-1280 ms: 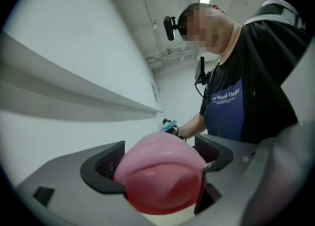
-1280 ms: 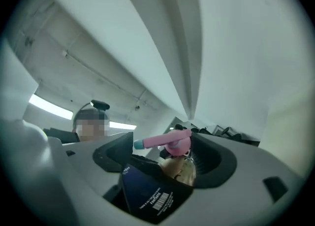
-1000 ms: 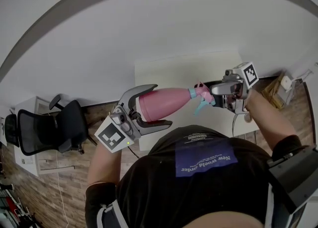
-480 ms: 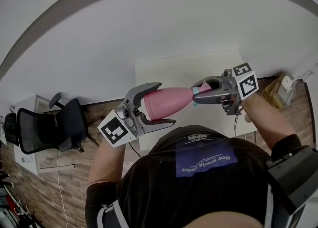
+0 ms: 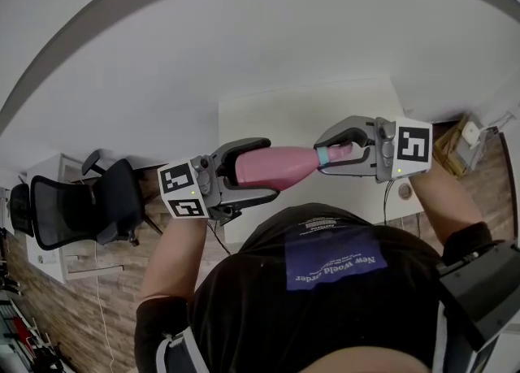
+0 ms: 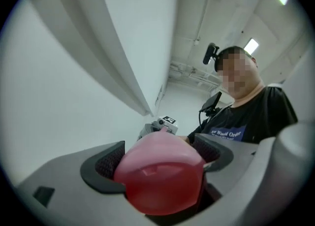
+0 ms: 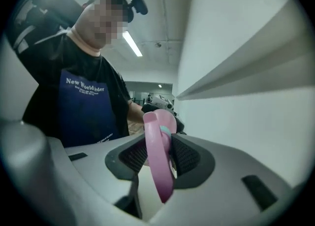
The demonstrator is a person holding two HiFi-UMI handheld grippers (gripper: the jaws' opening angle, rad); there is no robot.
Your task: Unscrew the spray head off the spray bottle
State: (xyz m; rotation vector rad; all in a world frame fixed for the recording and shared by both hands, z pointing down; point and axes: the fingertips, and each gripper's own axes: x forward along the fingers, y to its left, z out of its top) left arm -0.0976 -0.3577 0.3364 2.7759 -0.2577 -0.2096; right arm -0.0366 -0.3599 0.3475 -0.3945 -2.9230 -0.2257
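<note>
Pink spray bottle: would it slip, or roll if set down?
The round, tapered pink plastic spray bottle would probably roll if laid down. Its glossy surface may slip, though the left hand-held gripper clamps its wide base. It looks stiff, undented there.

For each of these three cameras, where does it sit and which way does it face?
Head view: on the person's head, steeply down at the spray bottle between left gripper and right gripper; forearms, shirt show.
Left gripper view: on that gripper, along jaws clamping the bottle's base; shirt beyond.
Right gripper view: likewise, jaws just closed on the spray head; shirt beyond.
All share the bottle.
</note>
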